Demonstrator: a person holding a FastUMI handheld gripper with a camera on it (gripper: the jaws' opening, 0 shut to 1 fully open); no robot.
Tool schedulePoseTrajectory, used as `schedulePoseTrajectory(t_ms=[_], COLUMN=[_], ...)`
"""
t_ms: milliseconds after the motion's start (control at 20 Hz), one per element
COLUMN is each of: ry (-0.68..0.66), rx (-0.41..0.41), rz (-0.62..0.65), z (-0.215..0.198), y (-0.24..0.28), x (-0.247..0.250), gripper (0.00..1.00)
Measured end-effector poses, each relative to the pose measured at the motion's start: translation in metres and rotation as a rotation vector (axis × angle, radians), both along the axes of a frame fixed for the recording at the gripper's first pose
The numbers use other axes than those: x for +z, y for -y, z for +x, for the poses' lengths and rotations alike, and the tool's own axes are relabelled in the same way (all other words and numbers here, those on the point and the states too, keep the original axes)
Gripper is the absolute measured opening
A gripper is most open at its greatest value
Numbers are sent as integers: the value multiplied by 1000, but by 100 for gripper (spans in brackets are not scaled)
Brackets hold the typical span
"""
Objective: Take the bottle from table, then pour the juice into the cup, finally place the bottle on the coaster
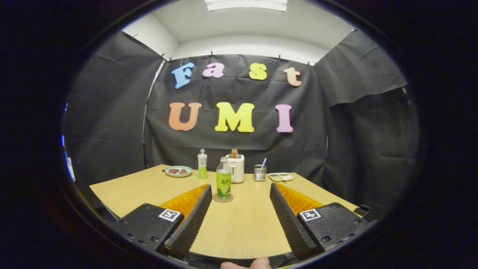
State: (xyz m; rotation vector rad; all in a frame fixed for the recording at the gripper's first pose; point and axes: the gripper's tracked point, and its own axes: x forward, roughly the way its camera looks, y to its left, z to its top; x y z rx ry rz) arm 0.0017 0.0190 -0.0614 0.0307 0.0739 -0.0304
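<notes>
Table (149,186): pale wood grain. Bottle (223,182) on coaster (223,199): clear, green label, yellow-green liquid; second bottle (202,163) behind it clear with green liquid low down. Toaster (236,168) white; plate (178,171) pale grey-green with brown pieces; cup (259,173) dark, striped; tray (281,176) white.

The table (149,186) has a pale wood-grain top, smooth with a soft sheen. The bottle (223,181) just ahead of the spread fingers is clear glossy plastic with a printed wrap label, standing on a matt coaster (223,199). The fingers (194,220) carry ribbed, matt pads. The cup (259,172) looks metallic and shiny. The wall (112,112) is matt, creased cloth.
</notes>
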Motion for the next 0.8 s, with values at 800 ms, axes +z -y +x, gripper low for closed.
schedulePoseTrajectory(t_ms=[800], ry=[-3], rx=[5], rz=[46], z=[7], y=[-1], x=[2], gripper=[100])
